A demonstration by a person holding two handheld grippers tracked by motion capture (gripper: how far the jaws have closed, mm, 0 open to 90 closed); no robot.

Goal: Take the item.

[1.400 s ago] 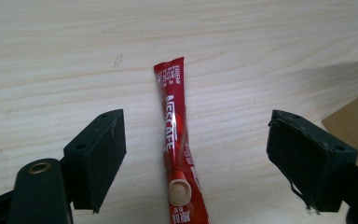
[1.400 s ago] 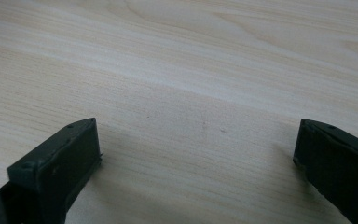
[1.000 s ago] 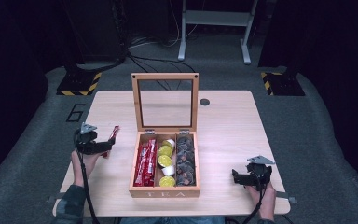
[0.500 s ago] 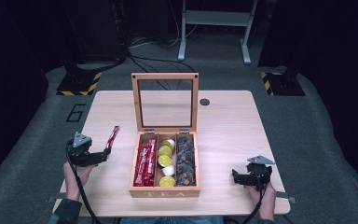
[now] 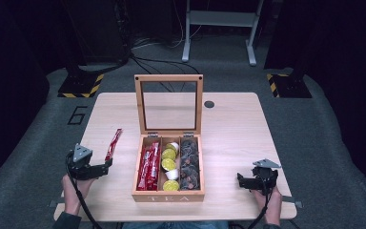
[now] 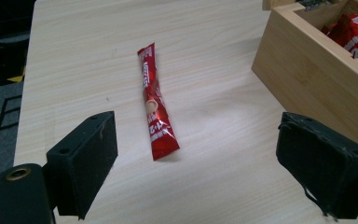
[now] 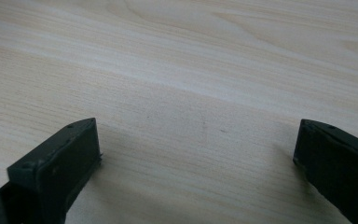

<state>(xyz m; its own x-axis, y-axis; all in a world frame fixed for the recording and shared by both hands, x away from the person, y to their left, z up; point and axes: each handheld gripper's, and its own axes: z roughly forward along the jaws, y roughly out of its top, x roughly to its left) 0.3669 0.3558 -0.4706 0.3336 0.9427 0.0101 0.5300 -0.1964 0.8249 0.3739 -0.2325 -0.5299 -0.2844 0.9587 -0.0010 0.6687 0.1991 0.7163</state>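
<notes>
- The left gripper [image 5: 106, 166] is drawing back toward the person's edge of the table, away from the red sachet [image 5: 114, 144]; a second ago it was sitting right at the sachet's near end, and now a gap is showing between them.
- Its jaws are standing wide apart and gripping nothing; in the left gripper view the red sachet [image 6: 155, 102] is lying flat on bare wood ahead of the open jaws, untouched.
- The sachet is resting just to the left of the tea box [image 5: 138, 177], apart from its wall, slanting away from the person.
- That reads as a release: the sachet is now sitting outside the box, while more red sachets [image 5: 148, 161] are filling the box's left compartment, beside the yellow capsules [image 5: 169, 165] in the middle one and the dark packets [image 5: 189, 164] in the right one.
- The box's glass lid [image 5: 168, 103] is standing upright, so reaching in for another item looks unobstructed.
- The right gripper [image 5: 241, 180] is waiting well to the right of the box, jaws spread wide over bare table [image 7: 205, 70], carrying nothing.
</notes>
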